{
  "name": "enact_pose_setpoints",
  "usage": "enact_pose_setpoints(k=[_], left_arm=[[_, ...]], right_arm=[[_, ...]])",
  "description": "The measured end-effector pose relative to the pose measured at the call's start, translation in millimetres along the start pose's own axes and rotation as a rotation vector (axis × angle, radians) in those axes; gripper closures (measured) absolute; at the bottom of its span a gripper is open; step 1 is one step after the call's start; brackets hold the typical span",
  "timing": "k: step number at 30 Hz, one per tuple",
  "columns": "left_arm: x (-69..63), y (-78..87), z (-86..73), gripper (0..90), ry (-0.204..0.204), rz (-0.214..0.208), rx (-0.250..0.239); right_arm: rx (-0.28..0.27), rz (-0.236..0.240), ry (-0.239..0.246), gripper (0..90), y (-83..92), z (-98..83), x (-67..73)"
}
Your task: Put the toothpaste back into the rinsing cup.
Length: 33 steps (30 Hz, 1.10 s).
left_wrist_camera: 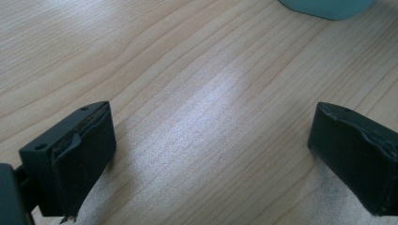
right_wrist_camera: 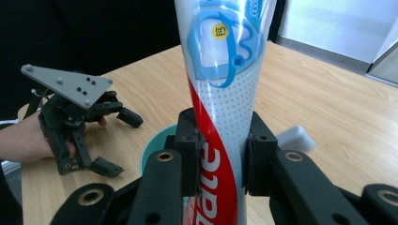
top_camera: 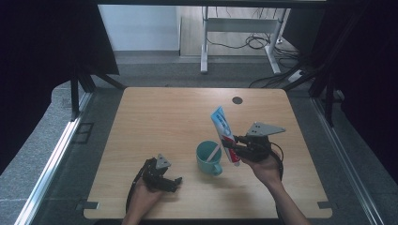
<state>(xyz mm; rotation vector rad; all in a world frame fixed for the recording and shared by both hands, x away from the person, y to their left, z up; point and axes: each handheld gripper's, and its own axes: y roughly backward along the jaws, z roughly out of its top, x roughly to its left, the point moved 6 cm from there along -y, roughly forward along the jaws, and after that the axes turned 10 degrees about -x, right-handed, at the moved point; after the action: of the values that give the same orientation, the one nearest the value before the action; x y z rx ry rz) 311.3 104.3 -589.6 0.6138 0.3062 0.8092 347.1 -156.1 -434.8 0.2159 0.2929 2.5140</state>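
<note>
High view: right gripper [top_camera: 233, 146] jaws clamp tube [top_camera: 224, 133], tilted just above mug [top_camera: 209, 157] | left gripper [top_camera: 174, 183] jaws spread, empty, on counter [top_camera: 155, 112] left of mug

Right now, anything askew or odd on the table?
Nothing spilled or damaged. The toothpaste tube stands tilted, clamped in the right hand-held gripper beside the teal mug, which already holds a white item. Left hand-held gripper rests open.
</note>
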Motion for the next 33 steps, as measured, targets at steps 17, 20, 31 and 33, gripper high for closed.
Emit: enact_pose_setpoints(k=[17,20,31,33], left_arm=[[0.0,0.3,-0.1,1.4,-0.001,-0.002,0.003],[0.0,0.2,0.0,1.5,-0.001,-0.001,0.003],[0.0,0.2,0.0,1.5,-0.001,-0.003,0.002],[0.0,0.2,0.0,1.6,-0.001,-0.003,0.002]], right_arm=[[-0.016,0.023,0.019,71.7,-22.5,15.6,10.1],[-0.017,0.026,0.020,71.7,-24.6,17.3,11.2],[-0.032,0.034,0.040,71.7,-40.4,26.9,19.1],[-0.031,0.034,0.046,71.7,-43.8,27.6,20.1]])
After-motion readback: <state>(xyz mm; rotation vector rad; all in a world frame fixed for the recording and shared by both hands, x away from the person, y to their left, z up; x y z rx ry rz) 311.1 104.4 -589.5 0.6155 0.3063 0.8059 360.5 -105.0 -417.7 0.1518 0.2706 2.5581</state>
